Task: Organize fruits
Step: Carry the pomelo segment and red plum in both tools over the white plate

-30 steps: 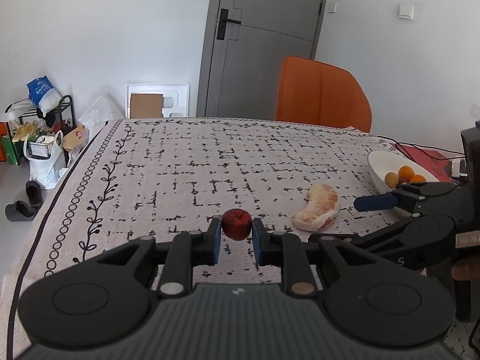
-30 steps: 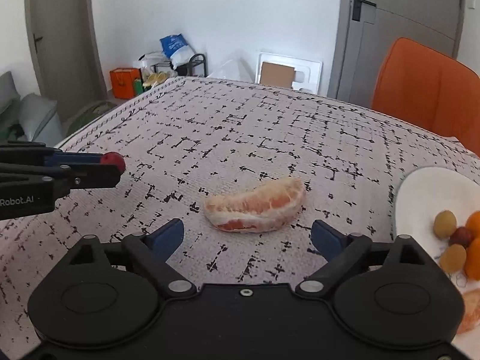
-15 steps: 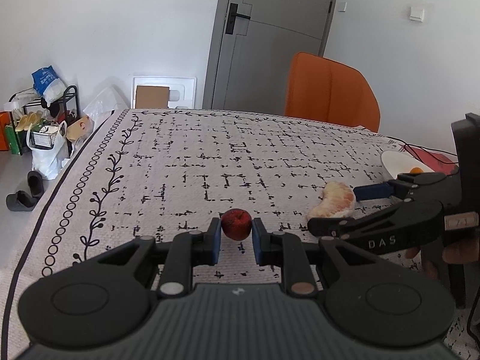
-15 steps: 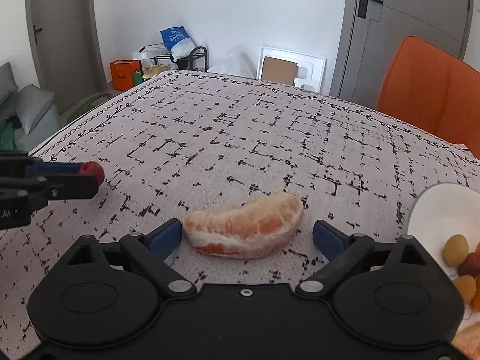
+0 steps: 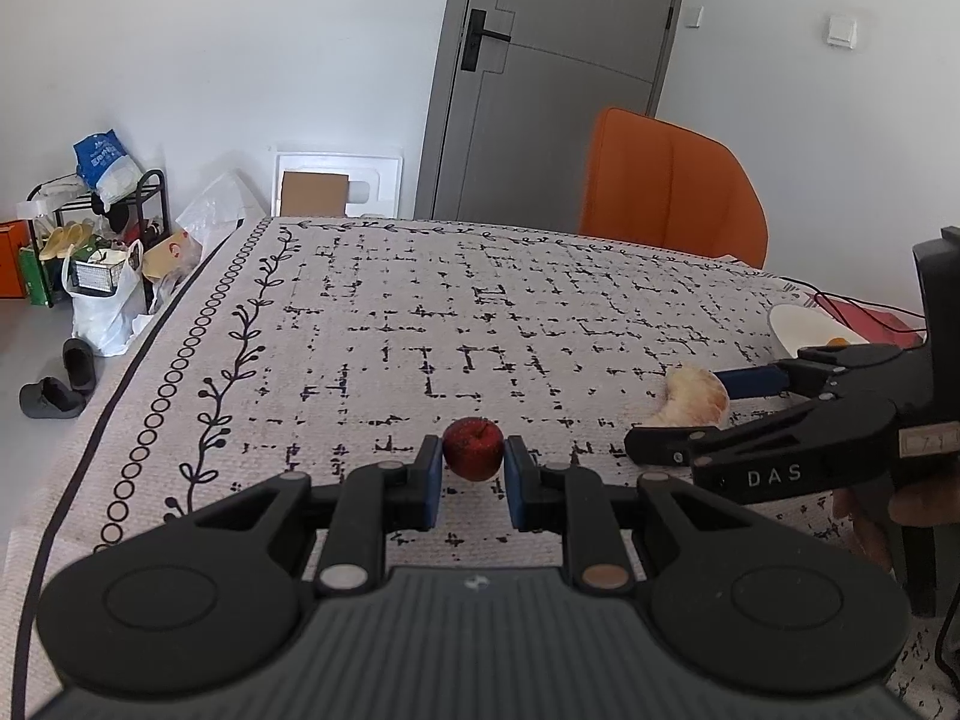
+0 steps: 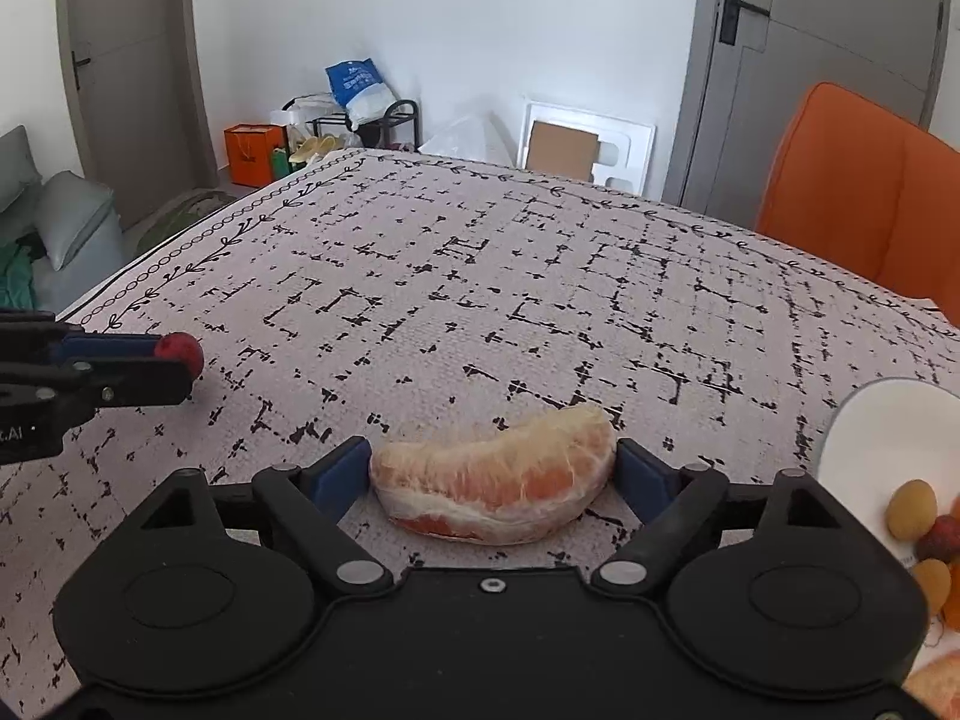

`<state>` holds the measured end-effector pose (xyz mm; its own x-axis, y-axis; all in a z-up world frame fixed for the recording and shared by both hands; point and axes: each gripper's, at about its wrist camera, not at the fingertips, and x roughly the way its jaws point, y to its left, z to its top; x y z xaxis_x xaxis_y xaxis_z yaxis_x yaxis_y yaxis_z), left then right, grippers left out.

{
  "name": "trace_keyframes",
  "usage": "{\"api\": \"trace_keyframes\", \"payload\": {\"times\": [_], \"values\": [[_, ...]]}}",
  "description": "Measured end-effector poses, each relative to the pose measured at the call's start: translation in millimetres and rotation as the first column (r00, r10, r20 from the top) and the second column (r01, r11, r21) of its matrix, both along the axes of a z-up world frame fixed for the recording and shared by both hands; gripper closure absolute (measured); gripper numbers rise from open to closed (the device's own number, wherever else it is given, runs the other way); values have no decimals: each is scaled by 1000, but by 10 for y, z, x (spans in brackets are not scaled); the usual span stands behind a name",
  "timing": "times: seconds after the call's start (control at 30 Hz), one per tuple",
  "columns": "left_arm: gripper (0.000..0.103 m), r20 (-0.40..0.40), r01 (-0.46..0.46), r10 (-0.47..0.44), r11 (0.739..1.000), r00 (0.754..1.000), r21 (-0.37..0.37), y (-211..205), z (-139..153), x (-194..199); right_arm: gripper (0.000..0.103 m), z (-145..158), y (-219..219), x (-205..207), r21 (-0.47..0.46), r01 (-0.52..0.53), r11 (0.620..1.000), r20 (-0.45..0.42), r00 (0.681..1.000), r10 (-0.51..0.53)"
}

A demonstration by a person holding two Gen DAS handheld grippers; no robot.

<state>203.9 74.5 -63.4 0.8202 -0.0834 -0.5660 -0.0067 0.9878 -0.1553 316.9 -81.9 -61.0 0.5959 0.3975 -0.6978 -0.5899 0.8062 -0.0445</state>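
Note:
My left gripper (image 5: 473, 463) is shut on a small dark red fruit (image 5: 473, 447) and holds it just above the patterned tablecloth (image 5: 420, 312). The same fruit (image 6: 180, 351) shows at the left of the right wrist view. A peeled pomelo segment (image 6: 495, 483) lies on the cloth between the blue pads of my right gripper (image 6: 493, 468), which stands open around it, pads close to both ends. The segment (image 5: 693, 396) also shows in the left wrist view. A white plate (image 6: 882, 438) at the right holds several small fruits (image 6: 912, 509).
An orange chair (image 5: 672, 192) stands behind the table's far edge. A grey door (image 5: 552, 78) is beyond it. A shoe rack, bags and slippers (image 5: 90, 252) sit on the floor at the left. Red cables (image 5: 864, 315) lie near the plate.
My right gripper has moved forward and down over the pomelo segment, which now sits between its pads. My left gripper still holds the red fruit and has shifted slightly.

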Motion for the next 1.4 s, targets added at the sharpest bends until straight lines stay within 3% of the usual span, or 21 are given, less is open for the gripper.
{"api": "trace_keyframes", "payload": {"times": [0.8, 1.4], "values": [[83, 64, 82, -84, 996, 994, 31, -390, 285, -67, 19, 451, -517, -380, 85, 78, 993, 84, 993, -86], [83, 81, 191, -196, 979, 977, 72, -948, 411, 89, 19, 487, -1155, -379, 120, 204, 972, 95, 972, -216]]}}
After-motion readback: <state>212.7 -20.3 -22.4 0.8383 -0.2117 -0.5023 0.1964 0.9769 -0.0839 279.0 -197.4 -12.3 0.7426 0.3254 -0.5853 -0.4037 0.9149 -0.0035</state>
